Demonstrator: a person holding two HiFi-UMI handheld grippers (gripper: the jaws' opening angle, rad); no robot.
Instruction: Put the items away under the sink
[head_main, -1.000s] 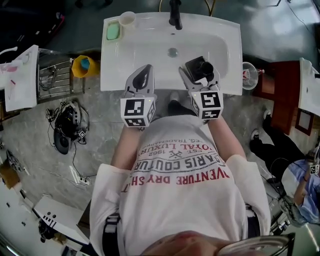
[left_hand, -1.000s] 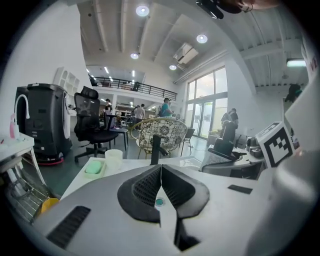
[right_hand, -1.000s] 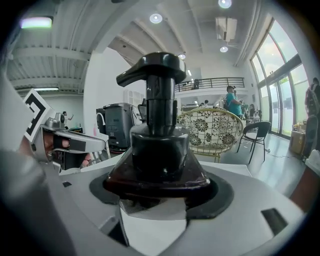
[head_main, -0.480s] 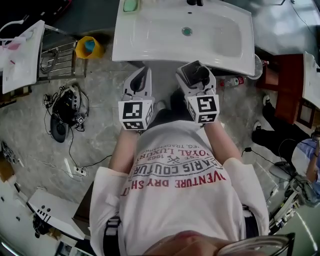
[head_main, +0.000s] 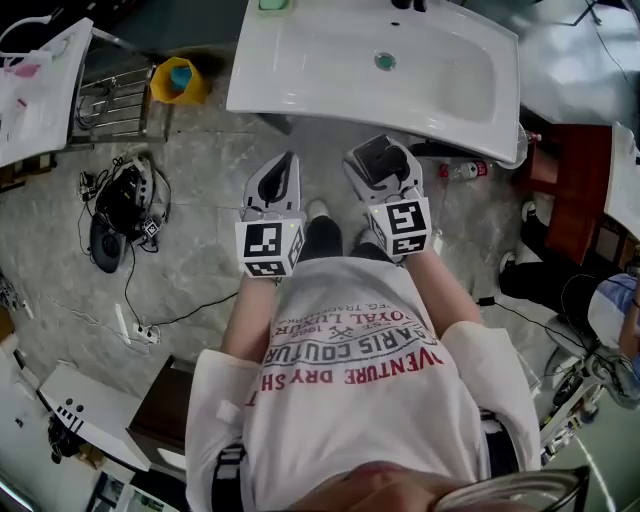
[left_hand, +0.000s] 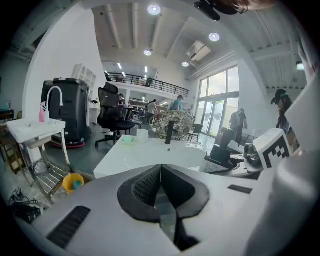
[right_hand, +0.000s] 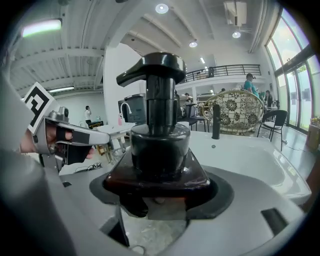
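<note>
My right gripper (head_main: 375, 160) is shut on a dark pump bottle (right_hand: 157, 150), whose black pump head (right_hand: 152, 70) stands upright between the jaws. In the head view the pump bottle (head_main: 378, 152) shows dark between the right jaws, held in front of the white sink (head_main: 300, 70), below its front edge. Beside it my left gripper (head_main: 280, 178) is shut with nothing in it; its black pads (left_hand: 145, 187) meet in the left gripper view. The white sink (left_hand: 145, 150) lies ahead there, with a black tap (left_hand: 169, 132) at its back.
A green soap dish (head_main: 273, 4) sits at the sink's back left corner. A yellow bucket (head_main: 178, 80) and a wire rack (head_main: 105, 100) stand left of the sink. Cables (head_main: 125, 215) lie on the stone floor. A plastic bottle (head_main: 465, 170) lies on the floor at right, near a brown cabinet (head_main: 575, 180).
Both grippers have drawn back from over the basin to below the sink's front edge, the bottle still in the right one. The sink has slid toward the top of the head view.
</note>
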